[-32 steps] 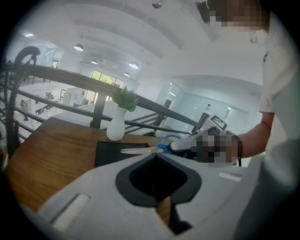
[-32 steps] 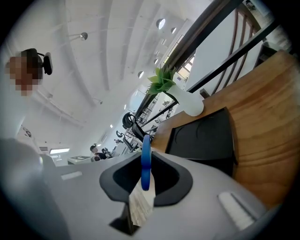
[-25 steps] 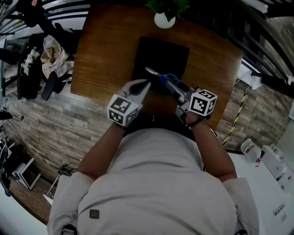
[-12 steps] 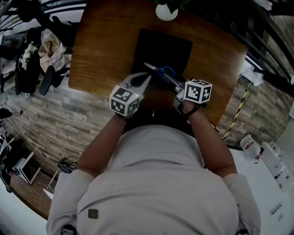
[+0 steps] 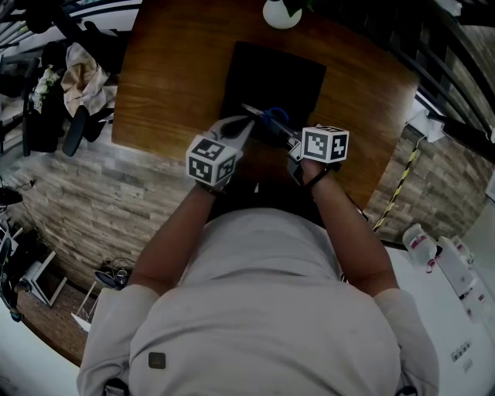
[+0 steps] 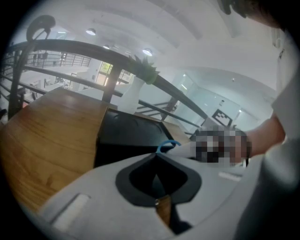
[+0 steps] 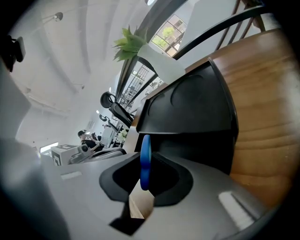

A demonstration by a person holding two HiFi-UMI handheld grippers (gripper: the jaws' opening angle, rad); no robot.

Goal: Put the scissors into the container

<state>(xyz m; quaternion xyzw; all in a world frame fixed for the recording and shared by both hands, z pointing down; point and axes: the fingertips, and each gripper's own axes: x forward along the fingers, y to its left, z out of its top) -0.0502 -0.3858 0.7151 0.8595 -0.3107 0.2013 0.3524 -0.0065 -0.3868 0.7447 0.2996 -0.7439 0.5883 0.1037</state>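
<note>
Clamping the blue handle loop of the scissors (image 7: 146, 164), the fingers (image 7: 206, 190) of the right gripper (image 7: 146, 155) are closed on it. The loop stands edge-on and upright in the narrow gap between them. In the head view the scissors (image 5: 267, 120) stick out of that gripper (image 5: 294, 147) toward 10 o'clock with the blades together. Their tip lies over the near part of the black container (image 5: 278, 73); how high above it they hang cannot be told.

The left gripper (image 6: 157, 156) has its fingers (image 6: 93, 197) pressed together at the tips, with nothing between them. In its own view the blue loop shows just past those tips, at about 1 o'clock. In the head view this gripper (image 5: 246, 126) sits at 9 o'clock of the scissors, its tips just beside the blades; whether they touch cannot be told.

Both grippers hang over the near half of the wooden desk (image 5: 162, 85), and the container sits at 12 o'clock from them, about mid-desk. A white pot (image 5: 281, 11) holding a green plant (image 7: 129, 44) stands at the desk's 12 o'clock edge, just past the container.

In the right gripper view the container (image 7: 187, 112) fills the space straight ahead, with the pot (image 7: 161, 63) behind it at 12 o'clock and bare desk (image 7: 267, 117) at 3 o'clock. In the left gripper view the container (image 6: 126, 136) lies ahead at 11 o'clock, with desk wood (image 6: 51, 131) at 9 o'clock.
</note>
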